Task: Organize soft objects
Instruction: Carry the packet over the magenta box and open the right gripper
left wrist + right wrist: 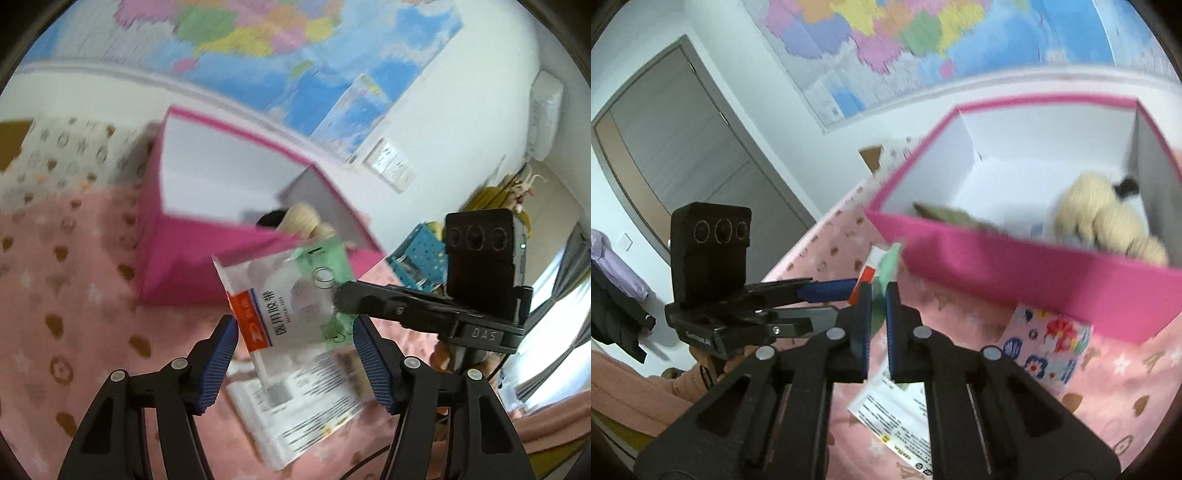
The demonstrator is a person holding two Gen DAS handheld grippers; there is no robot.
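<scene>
Medical-tape packet (284, 314): in the air just before pink box (207, 258), over pink bedding (66, 295) | right gripper (878, 295): clamped on packet's edge | left gripper (293, 354): apart, packet between pads, no visible press | advice: lift clear of box rim, release over the plush toy (1108, 221) inside.

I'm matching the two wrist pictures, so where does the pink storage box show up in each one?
Left wrist: pink box sits centre-left, behind the held packet.
Right wrist: pink box fills the right half, seen into from above.
Shared landmark: the cream plush toy inside it.
</scene>
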